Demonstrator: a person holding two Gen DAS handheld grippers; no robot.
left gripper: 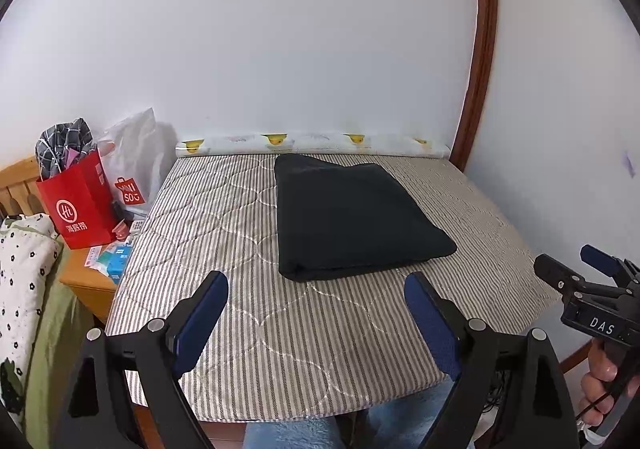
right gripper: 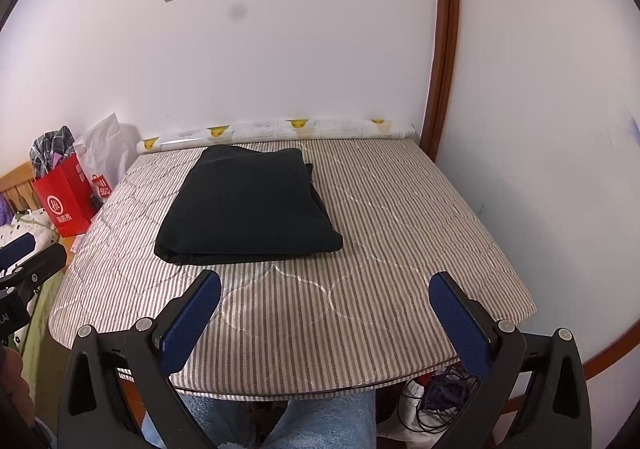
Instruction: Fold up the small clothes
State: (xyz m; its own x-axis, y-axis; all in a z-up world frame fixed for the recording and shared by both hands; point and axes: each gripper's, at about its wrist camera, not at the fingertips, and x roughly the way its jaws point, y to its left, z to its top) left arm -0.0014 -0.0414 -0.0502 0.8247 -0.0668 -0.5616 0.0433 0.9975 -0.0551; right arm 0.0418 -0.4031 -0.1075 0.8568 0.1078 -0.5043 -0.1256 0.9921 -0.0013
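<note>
Centre of both frames: black garment (left gripper: 352, 217), already folded into a flat rectangle, lying on the striped quilted pad (left gripper: 248, 329)
Garment in right wrist view: same black garment (right gripper: 248, 209), centre-left, loose layered edges showing along its right side
Long axis: runs from near edge toward the wall, tilted slightly right in left wrist view
Left gripper (left gripper: 316, 301): jaws spread wide, holding nothing, low centre of frame, short of the garment's near edge
Right gripper (right gripper: 325, 299): jaws spread wide, empty, lower centre of frame, also short of the near edge
Right gripper as seen from left: at far right edge (left gripper: 576, 269), off to the side of the garment
Key relation: garment lies ahead of both grippers, nothing touching it; near-left corner sits almost straight ahead of the left jaws, so left looks nearer
Stage (judgement): fold looks essentially done, or one more halving along the long axis is left
Background: red paper bag (left gripper: 80, 205) and white bag (left gripper: 132, 165) at left edge, well apart from the garment; duck-print roll (left gripper: 312, 143) along the wall
</note>
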